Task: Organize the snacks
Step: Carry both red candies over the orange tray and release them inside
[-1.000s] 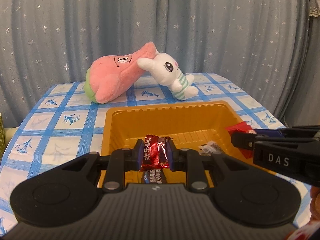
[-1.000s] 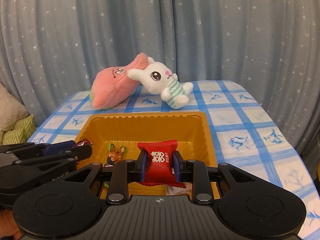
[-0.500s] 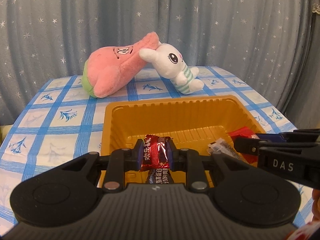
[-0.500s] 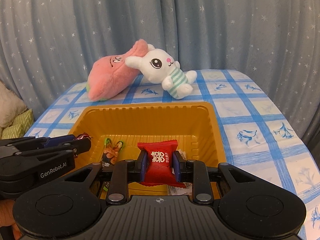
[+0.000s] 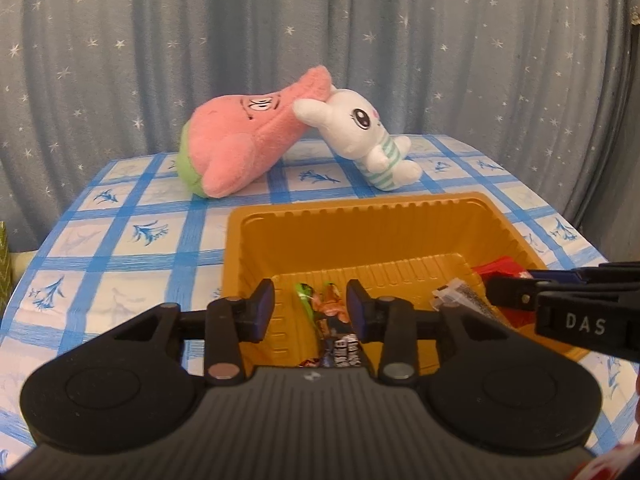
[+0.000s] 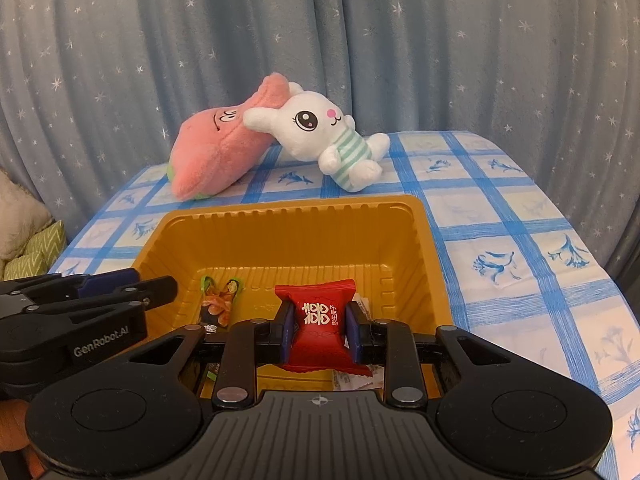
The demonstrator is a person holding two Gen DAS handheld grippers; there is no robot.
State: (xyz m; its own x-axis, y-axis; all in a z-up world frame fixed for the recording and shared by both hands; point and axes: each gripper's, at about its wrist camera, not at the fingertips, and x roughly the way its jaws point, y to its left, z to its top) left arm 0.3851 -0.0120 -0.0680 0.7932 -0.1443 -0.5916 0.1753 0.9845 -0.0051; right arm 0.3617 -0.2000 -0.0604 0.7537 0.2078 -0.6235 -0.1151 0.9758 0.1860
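Two plush toys lie at the table's far edge, upper centre of both views — a pink star [image 5: 240,140] leaning against a white rabbit [image 5: 360,136] — before a starred curtain [image 5: 120,40]. The checked cloth [image 5: 120,240] carries one yellow tray [image 5: 360,208] at mid-frame. The left gripper [image 5: 310,310], lower centre of its view, has just been opening; its jaws stand apart and hold nothing, with a snack [image 5: 332,316] on the tray floor seen between them. The right gripper [image 6: 319,332] clamps one red candy [image 6: 318,320] over the tray — other wrappers lie beneath, partly hidden by its body.
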